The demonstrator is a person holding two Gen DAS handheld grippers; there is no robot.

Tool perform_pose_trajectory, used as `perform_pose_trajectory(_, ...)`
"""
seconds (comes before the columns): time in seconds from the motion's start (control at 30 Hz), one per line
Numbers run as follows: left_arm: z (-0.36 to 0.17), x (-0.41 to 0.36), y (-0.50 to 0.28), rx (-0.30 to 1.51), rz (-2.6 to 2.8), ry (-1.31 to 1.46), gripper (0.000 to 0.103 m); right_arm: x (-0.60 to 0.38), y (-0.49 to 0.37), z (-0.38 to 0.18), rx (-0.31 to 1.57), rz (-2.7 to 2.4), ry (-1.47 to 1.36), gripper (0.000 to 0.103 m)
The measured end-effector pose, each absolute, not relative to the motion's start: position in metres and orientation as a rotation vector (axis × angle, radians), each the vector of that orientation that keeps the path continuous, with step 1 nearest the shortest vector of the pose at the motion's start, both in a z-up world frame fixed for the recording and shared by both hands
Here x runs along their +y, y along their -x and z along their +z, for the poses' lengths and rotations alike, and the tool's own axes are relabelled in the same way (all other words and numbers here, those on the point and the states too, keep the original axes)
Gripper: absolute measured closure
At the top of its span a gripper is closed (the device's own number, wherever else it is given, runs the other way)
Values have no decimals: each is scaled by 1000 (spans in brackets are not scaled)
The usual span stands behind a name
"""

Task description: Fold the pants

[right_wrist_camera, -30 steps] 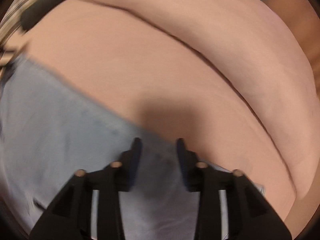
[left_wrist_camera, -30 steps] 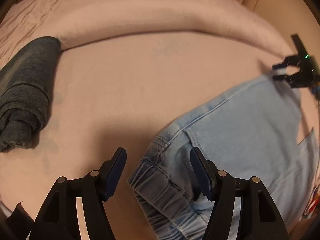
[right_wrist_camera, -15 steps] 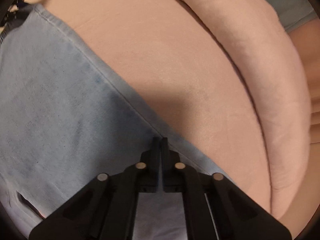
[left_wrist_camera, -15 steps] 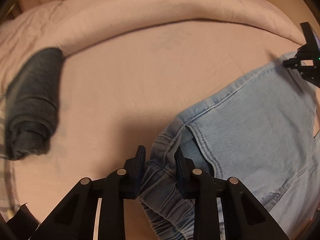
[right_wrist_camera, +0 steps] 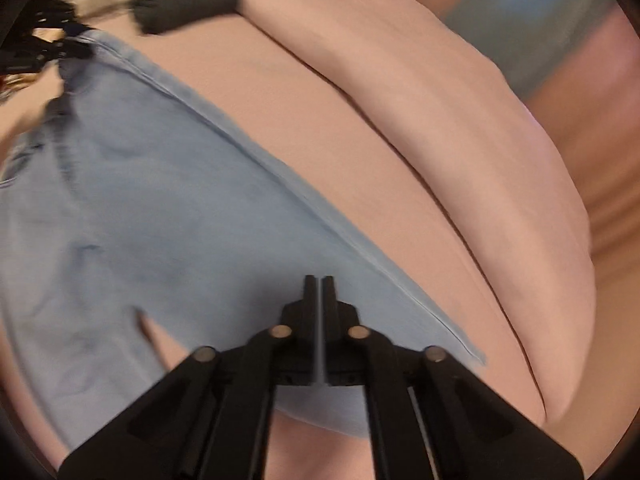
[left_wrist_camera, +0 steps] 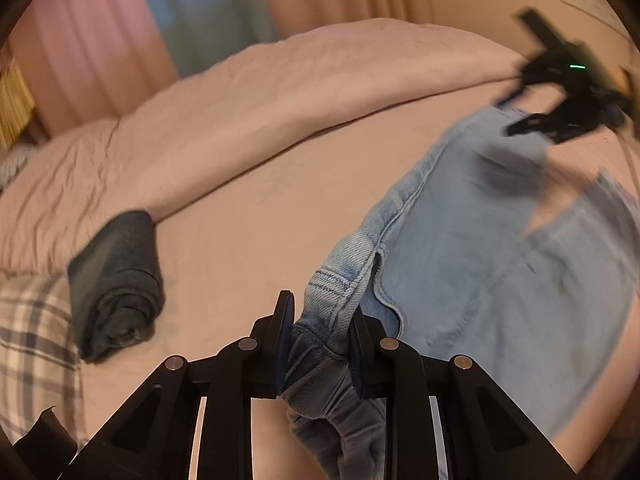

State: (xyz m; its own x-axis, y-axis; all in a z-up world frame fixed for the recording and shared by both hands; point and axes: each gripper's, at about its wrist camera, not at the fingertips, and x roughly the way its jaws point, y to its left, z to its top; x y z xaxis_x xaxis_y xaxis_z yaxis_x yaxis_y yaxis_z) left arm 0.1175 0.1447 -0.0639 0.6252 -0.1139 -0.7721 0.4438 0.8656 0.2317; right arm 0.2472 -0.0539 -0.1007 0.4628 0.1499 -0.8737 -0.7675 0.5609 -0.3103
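Note:
Light blue denim pants (left_wrist_camera: 480,260) hang spread over the pink bed between my two grippers. My left gripper (left_wrist_camera: 321,306) has the bunched elastic waistband between its pads; its jaws are closing and press on the cloth. In the right wrist view the pants (right_wrist_camera: 160,220) stretch away to the upper left. My right gripper (right_wrist_camera: 319,280) pinches a thin edge of the denim; its jaws are opening, though they look almost together with cloth between them. The right gripper (left_wrist_camera: 512,116) also shows blurred at the pants' far corner in the left wrist view.
A dark rolled garment (left_wrist_camera: 116,280) lies on the bed sheet (left_wrist_camera: 260,220) at the left, next to a plaid cloth (left_wrist_camera: 32,340). A thick pink duvet ridge (left_wrist_camera: 280,100) runs along the back, with curtains (left_wrist_camera: 200,8) behind it.
Both grippers closed on the pants, the left on the waistband and the right on the far edge. Both then rose, lifting the denim, and the view tilted up toward the curtains.

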Motion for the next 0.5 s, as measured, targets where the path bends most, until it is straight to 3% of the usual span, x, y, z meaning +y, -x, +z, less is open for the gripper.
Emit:
perform_pose_trajectory(0.03, -64, 144, -112, 835, -336, -433, 78, -42, -247, -107, 897, 626, 843, 59)
perform_pose_trajectory(0.07, -60, 143, -106, 823, -346, -439, 78, -32, -247, -112, 875, 617, 901, 53)
perform_pose_trajectory(0.23, -56, 140, -90, 810, -360, -467, 78, 3, -260, -131, 839, 645, 1134, 54)
perform_pose_trajectory(0.3, -58, 144, -93, 808, -362, -465, 78, 11, -268, -140, 907, 700, 1160, 58)
perform_pose_trajectory(0.37, -58, 147, -99, 816, -355, -441, 78, 10, -282, -149, 1008, 724, 1156, 101)
perform_pose_trajectory(0.5, -62, 151, -115, 838, -292, -396, 78, 10, -283, -149, 1000, 704, 1091, 101)
